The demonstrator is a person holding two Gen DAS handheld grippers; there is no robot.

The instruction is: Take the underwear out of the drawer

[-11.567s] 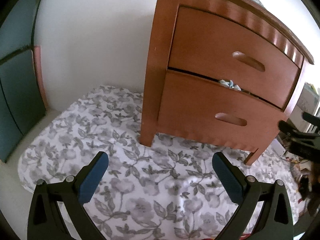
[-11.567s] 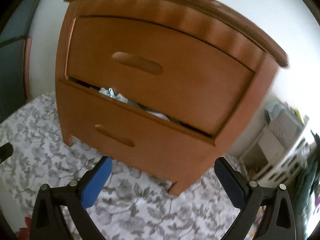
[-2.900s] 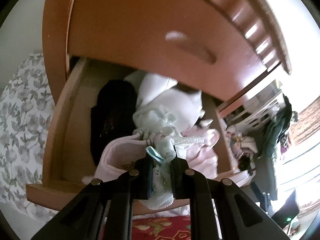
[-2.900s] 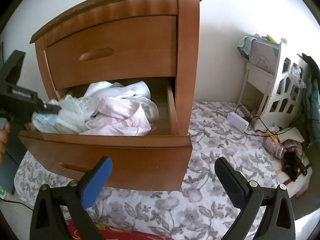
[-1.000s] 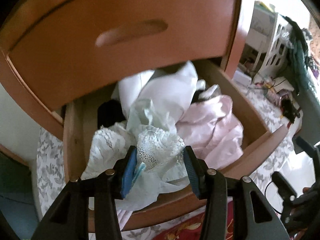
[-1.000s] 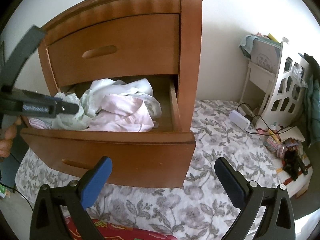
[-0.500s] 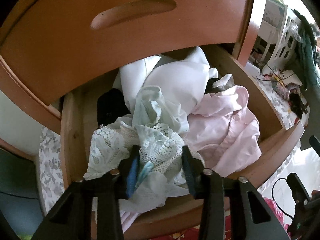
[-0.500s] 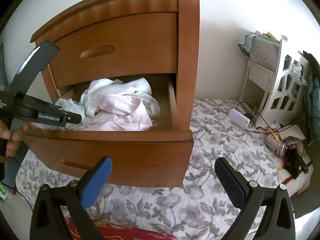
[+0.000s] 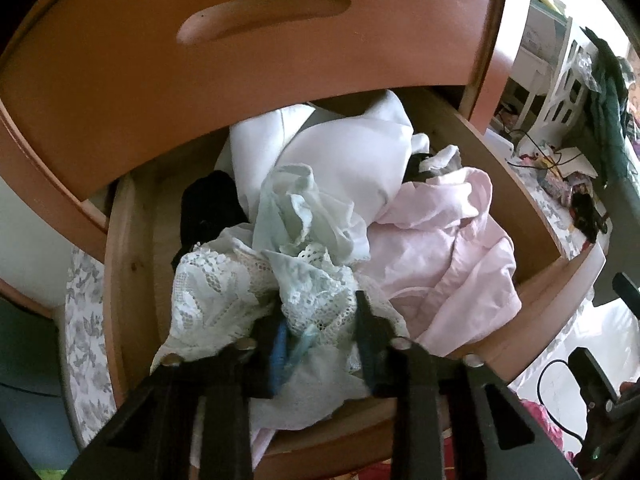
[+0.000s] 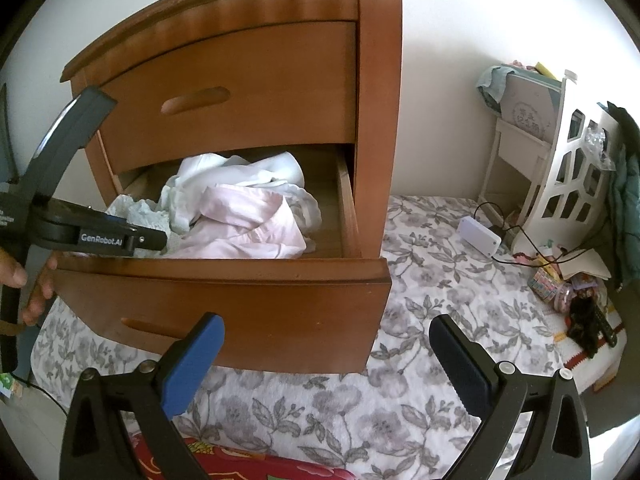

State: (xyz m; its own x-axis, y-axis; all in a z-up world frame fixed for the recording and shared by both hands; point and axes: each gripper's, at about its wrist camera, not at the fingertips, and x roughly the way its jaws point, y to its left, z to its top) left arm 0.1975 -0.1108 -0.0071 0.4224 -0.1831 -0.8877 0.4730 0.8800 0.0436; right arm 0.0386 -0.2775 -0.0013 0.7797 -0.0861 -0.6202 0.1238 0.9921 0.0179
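Bunching lace underwear (image 9: 316,304) between left tongs (image 9: 320,340)

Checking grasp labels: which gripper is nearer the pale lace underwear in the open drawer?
Left. The left gripper is closed on the lace underwear at the drawer's front; the right gripper hangs open outside, before the drawer front.

"GenRobot.AI" in white letters on side of left gripper (image 10: 160,240). No other text legible.
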